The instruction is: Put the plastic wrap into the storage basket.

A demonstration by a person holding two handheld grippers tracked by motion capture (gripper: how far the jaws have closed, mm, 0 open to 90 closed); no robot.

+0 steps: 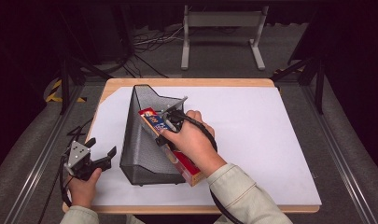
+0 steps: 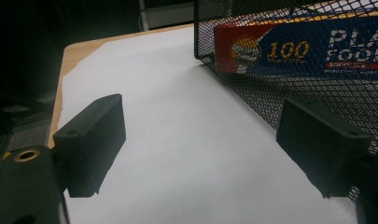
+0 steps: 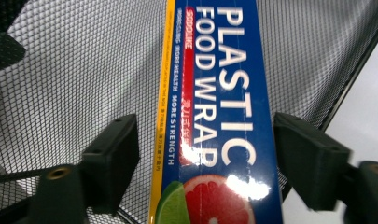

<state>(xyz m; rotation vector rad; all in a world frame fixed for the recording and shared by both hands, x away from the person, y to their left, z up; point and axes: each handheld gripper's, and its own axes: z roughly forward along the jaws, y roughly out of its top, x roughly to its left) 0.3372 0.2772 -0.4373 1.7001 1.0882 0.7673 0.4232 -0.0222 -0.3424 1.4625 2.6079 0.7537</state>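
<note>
High view: white sheet [image 1: 252, 140] covers wooden table [image 1: 186, 82]; dark room; both hand-held grippers wide.

One plastic wrap box [image 1: 170, 142], one black mesh holder [image 1: 140, 140], two tongs: left [image 1: 101, 148], right [image 1: 170, 122].

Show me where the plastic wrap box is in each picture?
High view: the plastic wrap box lies slanted in the middle, resting in the black mesh holder.
Left gripper view: top right, seen through the mesh.
Right gripper view: centre, running top to bottom between the open jaws.
Shared landmark: the black mesh holder.
</note>
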